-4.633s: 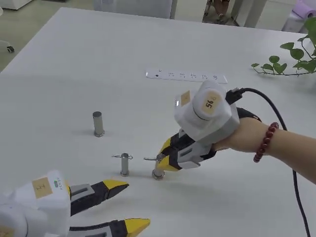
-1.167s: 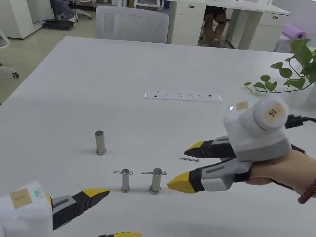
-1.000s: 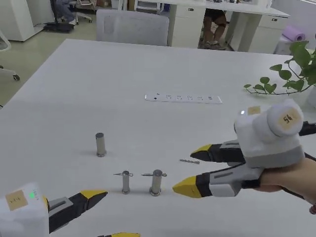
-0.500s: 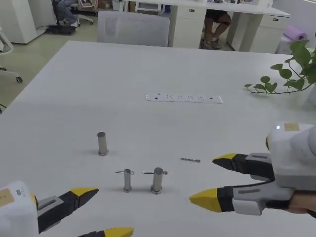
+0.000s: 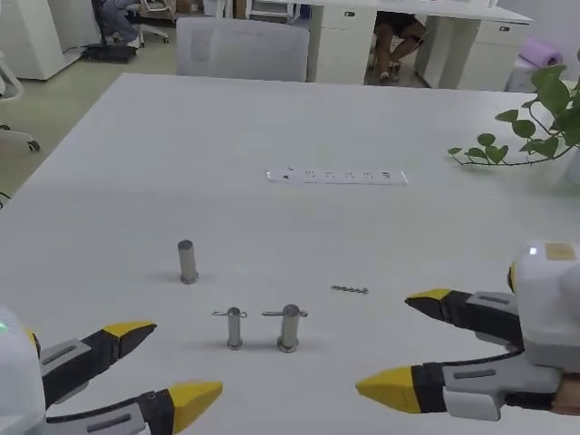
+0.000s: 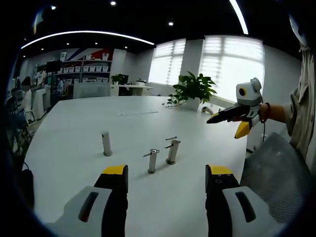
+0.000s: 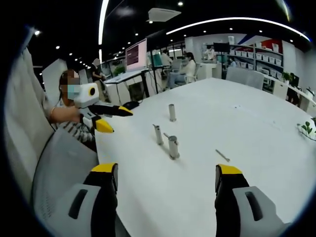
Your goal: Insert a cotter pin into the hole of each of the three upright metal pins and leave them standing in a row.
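Your right gripper (image 5: 388, 344) hovers spread and empty above the table (image 5: 272, 118), jaws levelled leftward; your left gripper (image 5: 181, 360) is spread too. The loose cotter pin (image 5: 350, 290) lies flat just ahead of the right jaws, long axis left-right, near two upright fitted pins (image 5: 289, 327); the bare pin (image 5: 188, 262) stands farther left.

No writing can be read anywhere (the tan sticker (image 5: 561, 252) on the right gripper (image 5: 388, 344) is too blurred).
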`<act>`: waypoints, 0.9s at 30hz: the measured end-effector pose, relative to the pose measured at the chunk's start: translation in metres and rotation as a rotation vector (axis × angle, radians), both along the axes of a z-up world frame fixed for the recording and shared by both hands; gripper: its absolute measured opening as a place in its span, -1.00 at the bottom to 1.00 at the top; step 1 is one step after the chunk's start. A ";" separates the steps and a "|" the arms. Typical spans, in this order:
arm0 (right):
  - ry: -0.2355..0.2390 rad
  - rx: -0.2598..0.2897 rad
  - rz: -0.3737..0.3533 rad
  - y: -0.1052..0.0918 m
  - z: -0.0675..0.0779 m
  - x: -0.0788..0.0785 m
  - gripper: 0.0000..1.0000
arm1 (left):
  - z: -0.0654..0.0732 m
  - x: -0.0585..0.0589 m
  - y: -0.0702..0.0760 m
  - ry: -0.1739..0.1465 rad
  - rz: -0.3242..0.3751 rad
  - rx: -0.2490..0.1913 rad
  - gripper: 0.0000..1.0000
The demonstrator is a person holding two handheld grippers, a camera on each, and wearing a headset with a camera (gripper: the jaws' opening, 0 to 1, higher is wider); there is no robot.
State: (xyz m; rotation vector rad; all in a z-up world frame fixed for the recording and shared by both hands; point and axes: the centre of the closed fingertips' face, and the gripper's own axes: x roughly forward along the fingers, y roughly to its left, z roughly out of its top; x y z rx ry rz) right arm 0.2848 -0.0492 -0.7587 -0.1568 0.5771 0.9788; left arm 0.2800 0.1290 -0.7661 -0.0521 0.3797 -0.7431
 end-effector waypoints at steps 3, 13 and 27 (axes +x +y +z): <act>-0.003 0.005 -0.006 -0.001 -0.001 -0.001 0.77 | 0.001 0.004 0.003 -0.001 0.005 0.014 0.25; -0.007 0.014 -0.008 -0.001 -0.008 -0.007 0.98 | 0.009 0.027 0.015 -0.015 0.033 0.024 0.18; -0.013 0.014 0.007 0.000 -0.011 -0.013 1.00 | 0.017 0.063 0.021 -0.051 0.058 0.044 0.12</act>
